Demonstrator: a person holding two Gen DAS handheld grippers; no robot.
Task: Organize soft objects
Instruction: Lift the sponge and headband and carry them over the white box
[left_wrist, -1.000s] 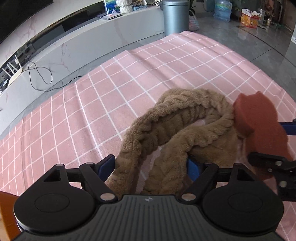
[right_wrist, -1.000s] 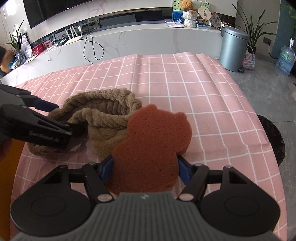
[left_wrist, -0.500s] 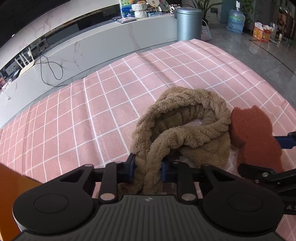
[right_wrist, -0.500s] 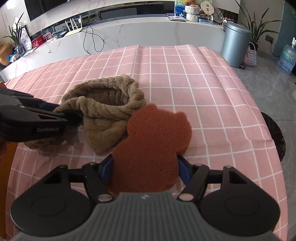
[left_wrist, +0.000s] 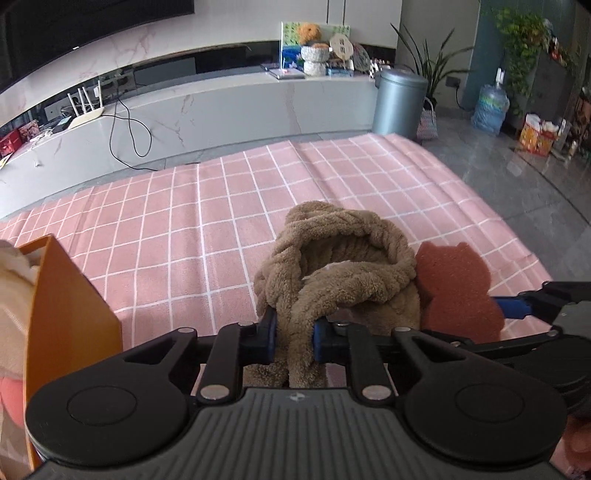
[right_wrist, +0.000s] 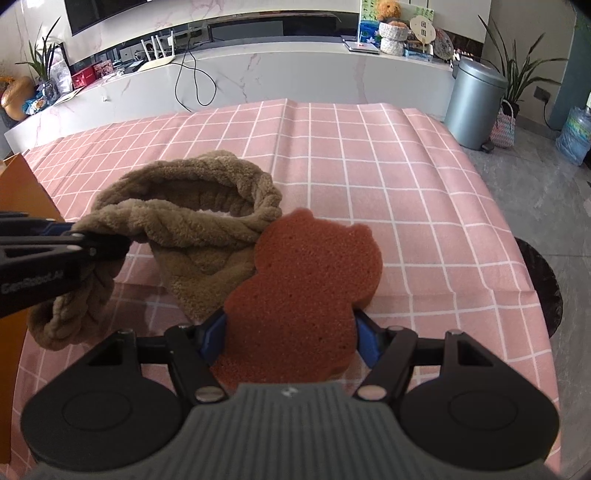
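A brown fleece knit with a twisted cable rim is bunched up on the pink checked cloth. My left gripper is shut on a fold of its rim and holds that part lifted; in the right wrist view the left gripper comes in from the left with the brown fleece knit hanging from it. My right gripper is shut on a red-brown animal-shaped sponge, blue pads pressed on both sides. The sponge touches the fleece's right side.
An orange box with soft pale and pink things inside stands at the left, close to my left gripper. Beyond the cloth are a marble bench with cables, a grey bin and a water bottle. A dark round table edge shows at the right.
My left gripper's jaws went from wide apart to shut on the fleece rim and rose with it, pulling the fleece up and leftward. The right gripper kept still with the sponge.
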